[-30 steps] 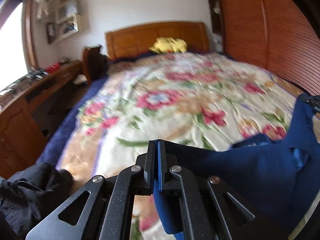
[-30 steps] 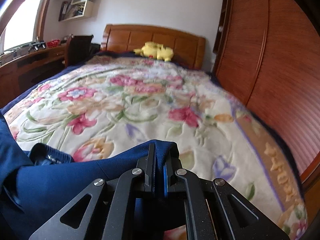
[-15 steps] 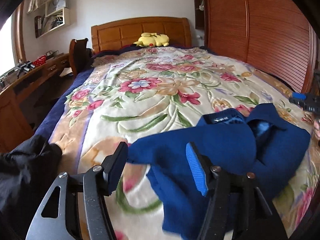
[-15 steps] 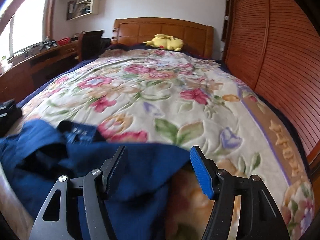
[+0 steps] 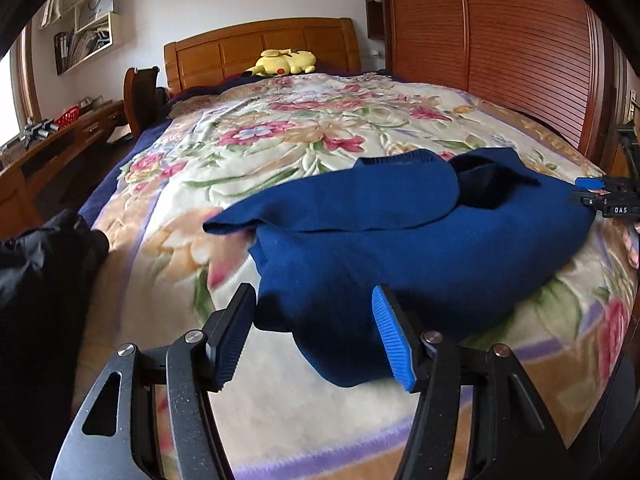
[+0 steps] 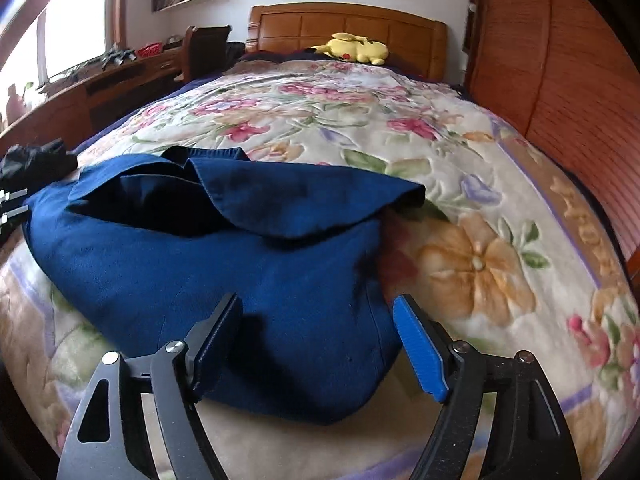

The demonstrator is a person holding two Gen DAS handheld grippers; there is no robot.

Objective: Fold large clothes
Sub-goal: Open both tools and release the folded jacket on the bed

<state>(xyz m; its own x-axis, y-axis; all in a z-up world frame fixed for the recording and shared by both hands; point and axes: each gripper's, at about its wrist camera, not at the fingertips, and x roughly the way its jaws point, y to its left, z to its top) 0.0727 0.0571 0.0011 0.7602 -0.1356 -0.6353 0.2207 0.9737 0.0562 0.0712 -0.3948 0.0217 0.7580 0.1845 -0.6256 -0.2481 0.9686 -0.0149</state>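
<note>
Floral bedspread (image 5: 320, 128) | blue garment (image 5: 400, 240) (released) | black clothing (image 5: 44, 264) left | both tongs agape, empty

A plain navy garment (image 5: 420, 240) lies on a cream bedspread (image 5: 320, 128) patterned with pink flowers (green leaves too); yellow plush toy (image 5: 284, 62).

Both wrist views look low from the bed's foot toward the headboard (image 5: 260, 46), sharing the sweater (image 6: 224, 264).

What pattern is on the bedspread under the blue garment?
Floral: pink, orange and green on cream bedspread, clearest in the right wrist view.
</note>
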